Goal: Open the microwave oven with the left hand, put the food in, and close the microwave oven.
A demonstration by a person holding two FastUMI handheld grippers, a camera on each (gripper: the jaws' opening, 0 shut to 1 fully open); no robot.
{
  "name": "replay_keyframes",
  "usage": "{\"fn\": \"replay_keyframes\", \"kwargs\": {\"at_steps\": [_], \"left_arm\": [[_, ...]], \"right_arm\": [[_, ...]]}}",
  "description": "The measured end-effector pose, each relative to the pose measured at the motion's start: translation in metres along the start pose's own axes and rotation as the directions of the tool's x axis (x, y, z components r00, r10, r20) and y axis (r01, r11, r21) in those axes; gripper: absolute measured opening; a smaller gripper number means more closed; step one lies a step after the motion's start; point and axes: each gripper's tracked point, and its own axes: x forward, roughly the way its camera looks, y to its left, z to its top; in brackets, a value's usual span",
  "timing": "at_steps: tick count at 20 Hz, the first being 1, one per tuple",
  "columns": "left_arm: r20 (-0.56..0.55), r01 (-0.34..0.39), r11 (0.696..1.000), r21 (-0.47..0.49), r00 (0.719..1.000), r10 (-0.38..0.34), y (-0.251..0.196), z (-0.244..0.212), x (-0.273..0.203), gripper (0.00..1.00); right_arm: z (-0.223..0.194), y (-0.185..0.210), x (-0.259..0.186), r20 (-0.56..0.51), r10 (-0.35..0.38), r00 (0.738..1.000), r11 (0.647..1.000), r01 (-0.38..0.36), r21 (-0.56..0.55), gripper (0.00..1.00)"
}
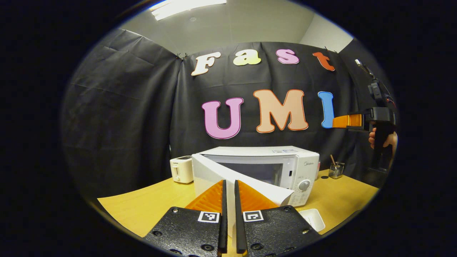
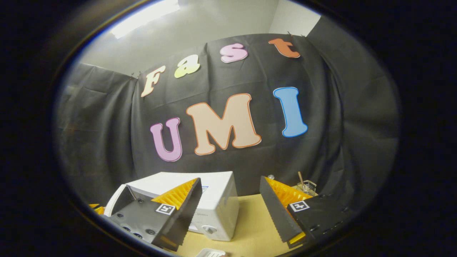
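The white microwave point(image 1: 285, 167) stands on the wooden table point(image 1: 150, 203), its door point(image 1: 210, 175) swung partly out toward me from a hinge on the left. My left gripper point(image 1: 229, 182) is right in front of that door, fingers shut to a thin slit with nothing visibly pinched. Far off to the right, a hand point(image 1: 381, 140) holds my right gripper point(image 1: 337, 122) high in the air. In the right gripper view the right gripper point(image 2: 230, 180) is open and empty above the microwave point(image 2: 217, 207). A small white dish point(image 1: 312, 219) lies on the table in front of the microwave's control panel; its contents are not visible.
A white toaster point(image 1: 182, 169) stands left of the microwave. A wire utensil holder point(image 1: 335, 170) sits at the back right of the table, also in the right gripper view as the holder point(image 2: 307, 185). Bare tabletop point(image 2: 250, 228) lies right of the microwave.
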Motion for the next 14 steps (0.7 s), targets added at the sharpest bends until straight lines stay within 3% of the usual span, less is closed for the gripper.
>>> {"fn": "replay_keyframes", "kwargs": {"at_steps": [2,4,9,10,14], "left_arm": [[-0.013,0.025,1.0,-0.009,1.0,-0.025,-0.016,-0.005,0.013,0.05],[-0.007,0.045,0.999,-0.014,0.999,-0.045,-0.029,-0.003,0.027,0.1],[-0.003,0.069,0.998,0.011,0.998,-0.069,-0.056,-0.004,0.057,0.1],[-0.001,0.077,0.997,0.009,0.997,-0.077,-0.062,-0.004,0.063,0.1],[0.005,0.107,0.994,-0.005,0.994,-0.107,-0.086,-0.005,0.084,0.13]], "right_arm": [[-0.001,0.002,0.001,-0.003,0.004,1.0,1.0,-0.004,0.001,0.99],[-0.004,0.004,0.002,-0.014,0.014,1.0,1.0,-0.014,-0.005,0.99],[-0.012,-0.002,0.008,-0.04,0.013,0.999,1.0,-0.013,0.013,0.99],[-0.013,-0.003,0.009,-0.043,0.011,0.999,1.0,-0.01,0.013,0.91],[-0.013,-0.012,0.01,-0.047,0.002,0.999,1.0,-0.001,0.022,0.91]]}}
